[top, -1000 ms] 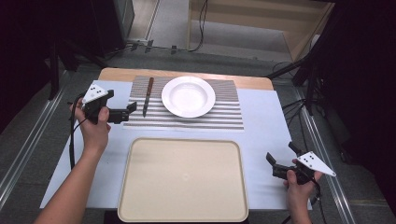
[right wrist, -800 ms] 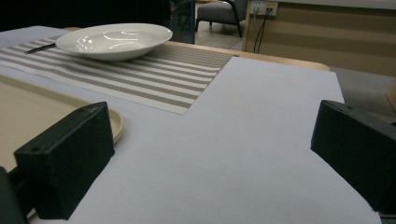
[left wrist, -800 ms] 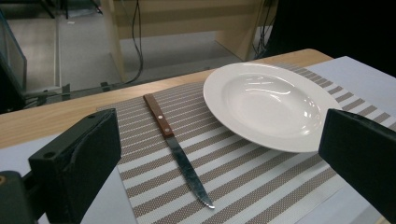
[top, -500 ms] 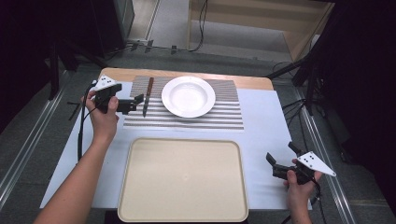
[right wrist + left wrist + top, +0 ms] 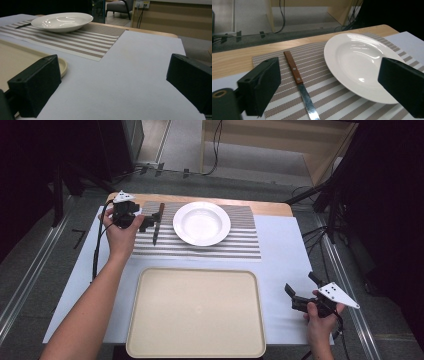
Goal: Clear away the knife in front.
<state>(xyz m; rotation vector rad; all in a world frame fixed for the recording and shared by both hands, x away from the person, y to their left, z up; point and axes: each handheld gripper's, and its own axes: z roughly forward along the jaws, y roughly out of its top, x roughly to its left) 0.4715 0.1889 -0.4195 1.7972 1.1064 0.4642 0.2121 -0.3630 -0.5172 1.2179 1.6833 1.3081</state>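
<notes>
At the far left of the tabletop, the left tool hovers by the wooden-handled knife, its jaws wide apart though just narrowing, nothing between them. The knife lies on the striped placemat beside the white plate. Near the tray, the right tool rests, jaws apart and empty.

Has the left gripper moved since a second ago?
Yes. The left gripper went up the table onto the striped placemat, beside the knife; jaws closing slightly, nothing gripped.
</notes>
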